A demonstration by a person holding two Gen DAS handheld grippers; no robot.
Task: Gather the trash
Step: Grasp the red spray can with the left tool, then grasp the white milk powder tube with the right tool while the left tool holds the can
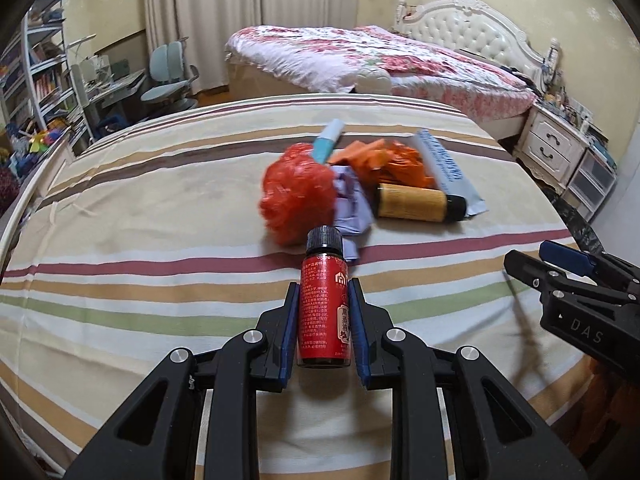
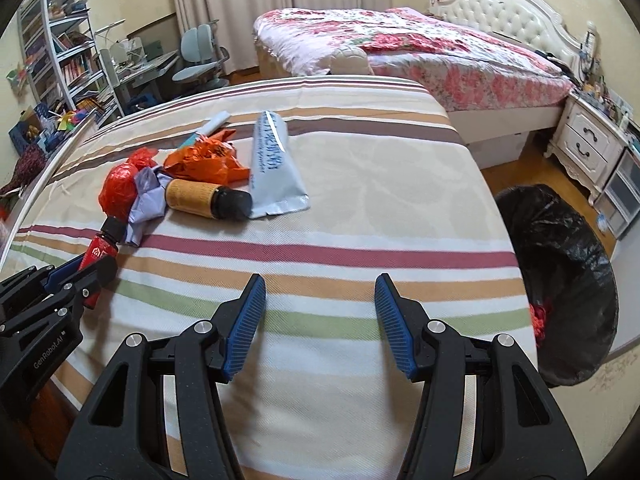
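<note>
Clamped between the blue pads of the left gripper (image 1: 324,292) is a small red bottle (image 1: 325,312), black cap pointing away, held above the striped bedspread (image 1: 160,264). Just beyond it, more trash is seen lying in a heap: a crumpled red bag (image 1: 296,196), a lilac wrapper (image 1: 352,204), an orange bag (image 1: 384,160), a brown bottle (image 1: 420,202) and a white pouch (image 1: 444,164). The right gripper (image 2: 320,322) is held with jaws apart, nothing between them. Beside the bed, a black-lined bin (image 2: 568,280) is seen on the floor.
</note>
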